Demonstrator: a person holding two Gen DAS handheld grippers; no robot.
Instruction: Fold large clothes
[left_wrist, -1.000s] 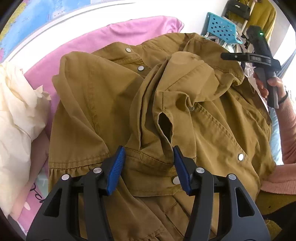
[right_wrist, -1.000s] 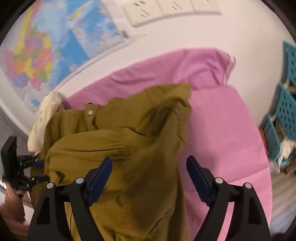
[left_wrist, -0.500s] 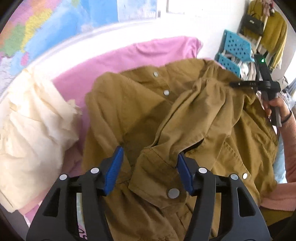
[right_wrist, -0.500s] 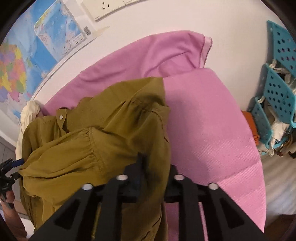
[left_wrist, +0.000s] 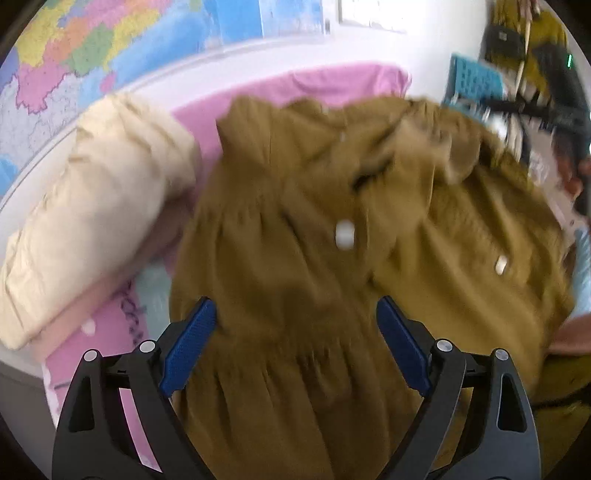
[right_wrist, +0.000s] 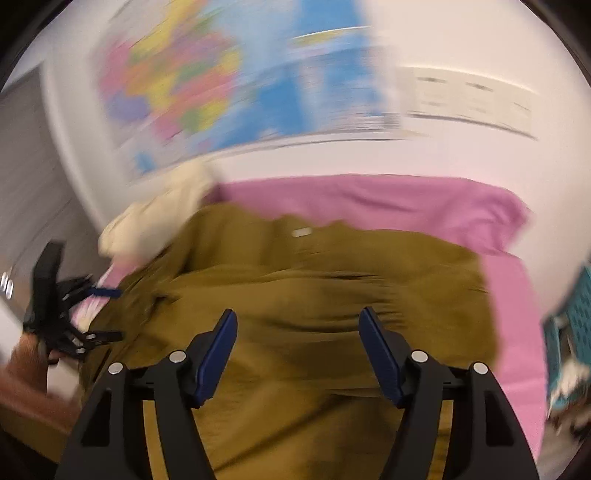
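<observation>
A wall map (right_wrist: 236, 81) hangs over the pink sheet (right_wrist: 406, 199), where the olive jacket (left_wrist: 332, 258) lies rumpled at centre. The left gripper (left_wrist: 295, 343) and right gripper (right_wrist: 297, 350) hover wide apart, empty. Between folds, apparently; next, pinch an edge toward 12 o'clock.

Right tongs (right_wrist: 297, 350) released the jacket (right_wrist: 314, 295); left tongs (left_wrist: 295, 343) apparently widened (blurred).

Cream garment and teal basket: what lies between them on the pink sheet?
In the right wrist view, the olive shirt lies between the cream garment and teal basket.
</observation>
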